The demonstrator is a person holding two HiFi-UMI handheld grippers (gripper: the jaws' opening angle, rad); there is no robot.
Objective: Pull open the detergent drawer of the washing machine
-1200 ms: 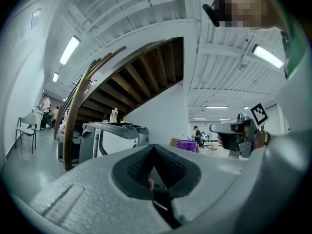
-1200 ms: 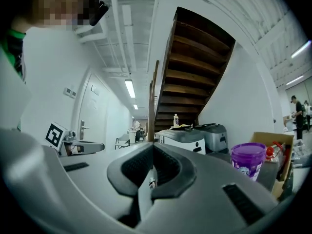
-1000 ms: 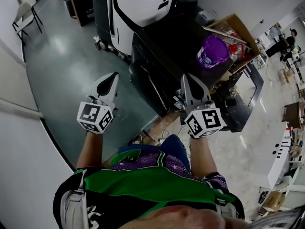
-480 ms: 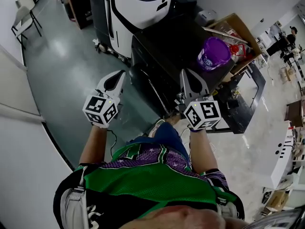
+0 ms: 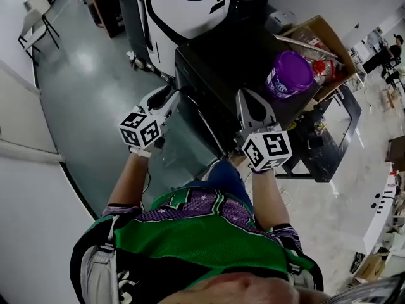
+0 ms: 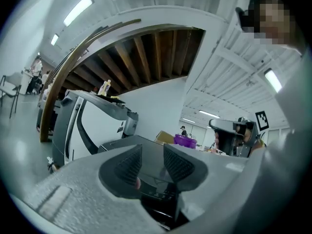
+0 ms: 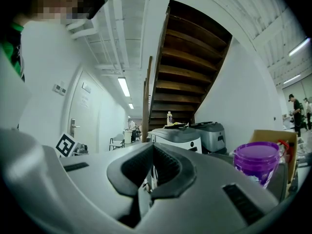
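The person stands facing the black washing machine (image 5: 218, 56) with both grippers held level and pointed at it. The left gripper (image 5: 166, 97) is just short of the machine's near upper corner. Its jaws are opening and nothing is between them, which I take as readying for a grab on the detergent drawer. I can't pick the drawer out of the dark front. It should sit along the top edge, right ahead of that gripper, and it looks to be unopened. The right gripper (image 5: 247, 97) hangs over the near edge of the machine's top with its jaws pressed together and empty. It seems parked out of the way, not working.

Past the right gripper and off to its right, a purple tub (image 5: 290, 73) stands on the machine's top beside a cardboard box (image 5: 316, 33).

Only the head view shows how each gripper sits against the machine. The left gripper view shows the gap between the spread jaws and, through it, a dark panel (image 6: 158, 195) with faint markings. The right gripper view shows its pads meeting at the tips, and a wooden staircase (image 7: 190, 67) rising behind a white machine (image 7: 178, 135); the head view gives no sign of the stairs.
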